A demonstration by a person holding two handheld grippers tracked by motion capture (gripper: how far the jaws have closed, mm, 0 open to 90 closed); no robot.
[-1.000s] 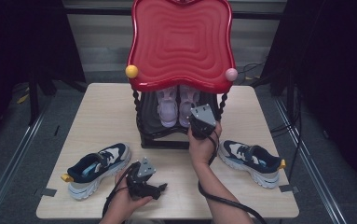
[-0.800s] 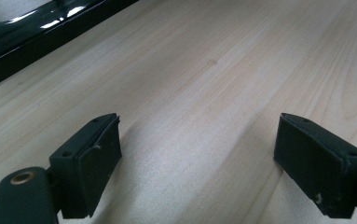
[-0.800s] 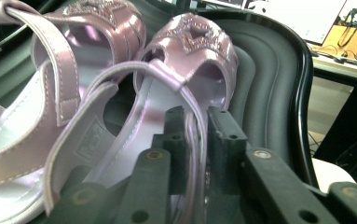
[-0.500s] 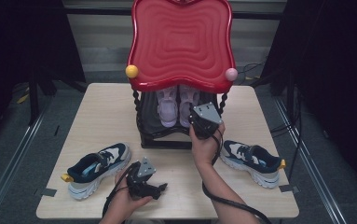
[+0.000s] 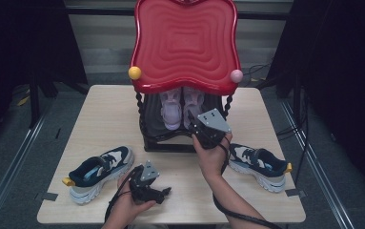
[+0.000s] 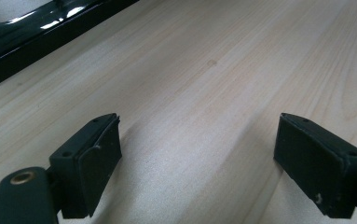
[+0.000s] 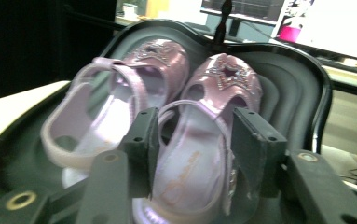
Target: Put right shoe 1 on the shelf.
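On lower shelf, pink sandal (image 7: 199, 140) sits btwn right gripper (image 7: 192, 140) jaws, just been opening, not gripping

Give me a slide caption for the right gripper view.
Right gripper open above a pink sandal, its pair alongside.

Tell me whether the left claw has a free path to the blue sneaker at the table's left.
Probably yes. The left claw rests open on the table, and the blue sneaker lies just beside that hand with bare tabletop between them; the red-topped stand sits farther back.
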